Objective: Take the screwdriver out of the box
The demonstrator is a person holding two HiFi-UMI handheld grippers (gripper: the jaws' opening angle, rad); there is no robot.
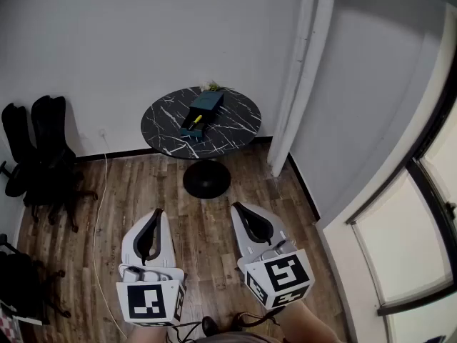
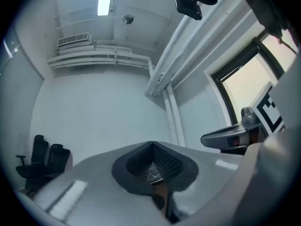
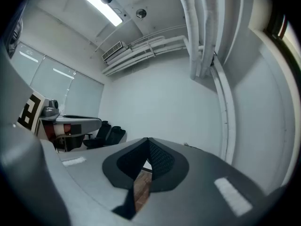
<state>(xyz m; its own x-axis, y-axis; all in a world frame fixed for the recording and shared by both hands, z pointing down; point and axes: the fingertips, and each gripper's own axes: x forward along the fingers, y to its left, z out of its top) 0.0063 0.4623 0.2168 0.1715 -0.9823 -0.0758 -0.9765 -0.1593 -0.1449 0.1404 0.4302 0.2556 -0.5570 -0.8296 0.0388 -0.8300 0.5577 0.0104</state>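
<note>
White-walled room, wood floor [image 1: 207,227], screwdriver [image 1: 193,120] lying in open dark box [image 1: 207,103] on round black marble table [image 1: 237,120], black chairs [image 1: 39,141] to its left, left gripper [image 1: 156,213] and right gripper [image 1: 238,207] well short of table, jaws of each pressed together, empty.

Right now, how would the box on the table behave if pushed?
The box looks low and flat, so it would probably slide rather than tip. The table top looks polished, so likely little grip. It lies open, so the screwdriver might shift inside.
</note>
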